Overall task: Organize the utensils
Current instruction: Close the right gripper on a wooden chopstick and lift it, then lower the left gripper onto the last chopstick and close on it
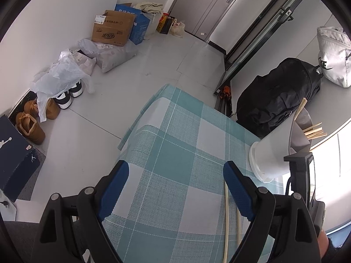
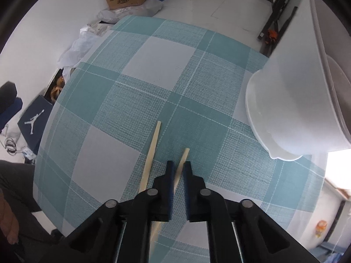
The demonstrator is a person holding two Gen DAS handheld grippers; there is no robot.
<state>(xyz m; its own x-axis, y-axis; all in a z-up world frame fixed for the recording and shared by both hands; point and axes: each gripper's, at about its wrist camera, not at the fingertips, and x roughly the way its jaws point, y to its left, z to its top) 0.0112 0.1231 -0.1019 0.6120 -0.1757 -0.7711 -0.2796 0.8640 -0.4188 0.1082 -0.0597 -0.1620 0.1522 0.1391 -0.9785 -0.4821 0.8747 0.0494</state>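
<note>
Right gripper (image 2: 178, 166) clamped on one chopstick (image 2: 183, 156) lying on the checked tablecloth (image 2: 140, 83); second chopstick (image 2: 151, 153) just beside, to its left. White holder (image 2: 291, 109) (more sticks poking from its top) near on the right. Left gripper (image 1: 175, 175) spread wide over bare cloth, nothing between. Beyond the table edge: cardboard box (image 1: 113, 29), shoes (image 1: 65, 98), black bag (image 1: 278, 96).

Two wrist fisheyes, looking down.
Both face the checked table (image 1: 175, 131) closely, the right steeper; both share the white holder (image 2: 296, 109).
</note>
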